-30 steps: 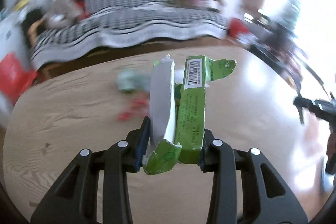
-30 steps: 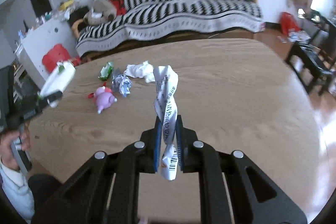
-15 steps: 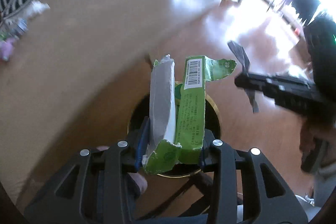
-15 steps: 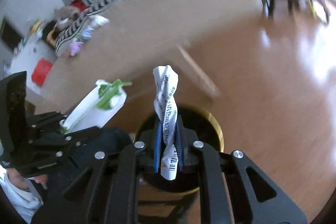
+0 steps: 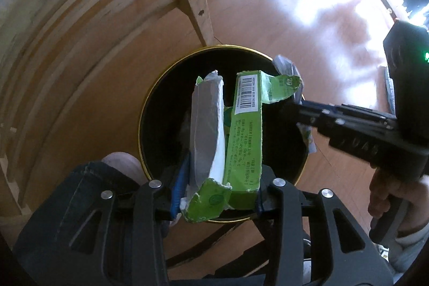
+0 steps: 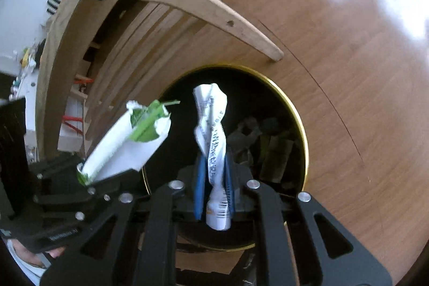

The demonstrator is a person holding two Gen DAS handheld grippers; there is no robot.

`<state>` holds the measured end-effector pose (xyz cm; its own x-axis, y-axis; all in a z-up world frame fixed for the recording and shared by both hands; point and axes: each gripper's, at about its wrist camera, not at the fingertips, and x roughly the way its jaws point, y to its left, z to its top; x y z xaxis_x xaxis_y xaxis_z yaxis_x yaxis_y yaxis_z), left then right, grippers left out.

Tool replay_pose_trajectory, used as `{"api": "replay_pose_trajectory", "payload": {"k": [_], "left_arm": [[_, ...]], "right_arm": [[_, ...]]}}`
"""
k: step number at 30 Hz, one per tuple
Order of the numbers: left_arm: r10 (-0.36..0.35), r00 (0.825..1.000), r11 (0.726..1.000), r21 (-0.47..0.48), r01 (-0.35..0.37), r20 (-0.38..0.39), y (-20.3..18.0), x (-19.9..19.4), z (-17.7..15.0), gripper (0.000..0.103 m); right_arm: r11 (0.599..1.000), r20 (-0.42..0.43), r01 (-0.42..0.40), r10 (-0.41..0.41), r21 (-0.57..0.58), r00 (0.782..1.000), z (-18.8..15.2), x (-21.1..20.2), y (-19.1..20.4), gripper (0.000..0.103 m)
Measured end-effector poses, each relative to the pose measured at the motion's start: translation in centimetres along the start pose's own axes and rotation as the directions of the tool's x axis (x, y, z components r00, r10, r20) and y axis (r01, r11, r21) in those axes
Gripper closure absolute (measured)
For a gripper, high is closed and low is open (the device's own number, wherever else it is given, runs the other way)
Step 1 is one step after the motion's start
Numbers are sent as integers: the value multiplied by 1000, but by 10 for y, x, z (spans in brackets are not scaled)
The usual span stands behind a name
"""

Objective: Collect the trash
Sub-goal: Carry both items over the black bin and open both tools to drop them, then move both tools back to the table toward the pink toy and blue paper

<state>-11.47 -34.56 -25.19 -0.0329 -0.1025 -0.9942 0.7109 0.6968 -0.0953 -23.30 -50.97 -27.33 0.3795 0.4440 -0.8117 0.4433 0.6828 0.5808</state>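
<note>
Hovering above a gold-rimmed bin [image 5: 142, 109] on wooden floor [image 6: 348, 44], left hand-held gripper [image 5: 217, 201] pinches green carton [image 5: 245, 141], right hand-held gripper [image 6: 214, 192] pinches crumpled paper [image 6: 213, 130].

So the green carton [image 5: 242, 136] is torn open and flattened, silver lining showing on one flap and a barcode on the other, standing upright over the bin [image 5: 150, 109] mouth. The paper [image 6: 214, 146] is a twisted white wad with printed text (barcode at its bottom end), also upright above the bin. The bin's black with a gold rim, with some dark scraps inside.
</note>
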Motion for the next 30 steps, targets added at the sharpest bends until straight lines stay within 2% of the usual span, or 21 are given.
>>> {"api": "replay_pose_trajectory", "payload": {"k": [1,2,3,5,8,10,11,12,13,14,15,16,18,19,22,24,27,30], "left_arm": [[2,1000,1000,6,-2,3,-1,-1,0,44],[9,1000,1000,13,-9,13,-1,-4,0,29],[21,999,1000,23,-22,38,-3,-11,-1,8],[28,995,999,35,-32,97,-4,-26,-4,7],[22,990,999,31,-26,137,0,-51,-8,7],[23,974,999,24,-30,227,8,-82,-16,7],[25,961,999,13,-30,275,13,-97,-22,7],[50,937,999,-24,-45,345,27,-120,-29,7],[78,924,996,-58,-61,376,36,-131,-32,7],[127,894,988,-131,-78,430,58,-151,-38,7],[154,874,980,-181,-77,460,76,-164,-42,7],[205,851,963,-255,-87,483,101,-181,-46,7],[287,822,933,-338,-123,492,135,-198,-51,7],[339,808,909,-388,-150,482,159,-204,-53,7],[418,797,857,-481,-186,436,206,-206,-52,7],[430,804,830,-531,-172,412,239,-200,-48,7],[411,817,816,-563,-132,404,270,-195,-31,7],[380,831,814,-573,-93,406,293,-188,-3,7]], "right_arm": [[1000,9,-9,9,16,1000,1,-7,-3,56],[999,31,-19,19,27,999,1,-15,-4,22],[999,44,-30,28,33,999,2,-21,-4,15],[998,77,-60,57,31,995,2,-39,-4,14],[997,161,-66,61,30,985,4,-70,0,10],[999,244,-47,46,1,969,7,-94,10,7],[999,284,-34,39,-24,958,8,-105,19,7],[999,311,-21,33,-44,950,10,-112,27,7],[997,346,5,23,-81,938,14,-120,43,7],[992,367,26,22,-125,930,18,-123,62,7],[987,374,35,27,-157,927,22,-123,75,7],[977,378,50,32,-206,925,28,-120,97,7],[955,371,103,8,-277,929,40,-104,136,7],[945,372,135,-17,-296,928,46,-93,153,7],[912,380,206,-60,-355,923,61,-60,202,7],[901,387,233,-80,-367,919,75,-41,232,7],[901,395,227,-69,-369,916,97,-23,272,7],[898,423,241,-69,-369,903,123,-6,308,7]]}}
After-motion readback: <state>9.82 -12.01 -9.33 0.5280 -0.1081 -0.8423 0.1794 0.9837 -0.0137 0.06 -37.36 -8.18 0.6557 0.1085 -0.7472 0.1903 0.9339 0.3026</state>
